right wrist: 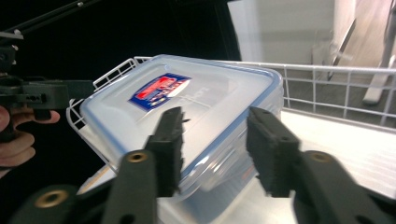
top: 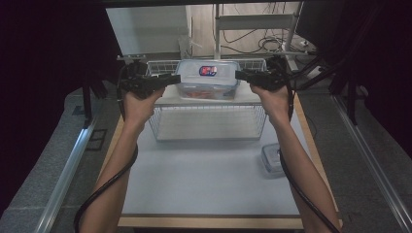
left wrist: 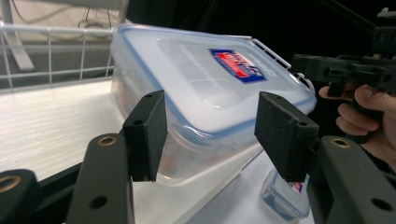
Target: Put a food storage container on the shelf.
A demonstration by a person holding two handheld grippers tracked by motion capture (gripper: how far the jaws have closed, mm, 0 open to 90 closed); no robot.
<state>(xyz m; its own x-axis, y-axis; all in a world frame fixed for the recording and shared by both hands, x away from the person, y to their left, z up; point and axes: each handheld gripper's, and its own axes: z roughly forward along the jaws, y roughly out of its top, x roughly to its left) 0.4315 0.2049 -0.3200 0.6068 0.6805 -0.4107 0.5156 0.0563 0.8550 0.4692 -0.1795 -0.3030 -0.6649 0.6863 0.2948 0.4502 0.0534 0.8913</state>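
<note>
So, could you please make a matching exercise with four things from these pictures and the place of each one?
Things:
1. large container
2. small container
3. left gripper
4. right gripper

Places:
A. low on the table, beside the person's right forearm
B. at the large container's left end, jaws open
C. on the top shelf of the wire rack
D. at the large container's right end, jaws open

Pairs: 1-C, 2-A, 3-B, 4-D

1. One large lidded plastic container point(top: 207, 77), on the rack's top shelf.
2. One small lidded container point(top: 271, 159), near the table's point(top: 204, 184) right edge.
3. One white wire rack point(top: 209, 121), at the table's far edge.
4. Two grippers: left gripper point(top: 172, 79), right gripper point(top: 241, 75).
</note>
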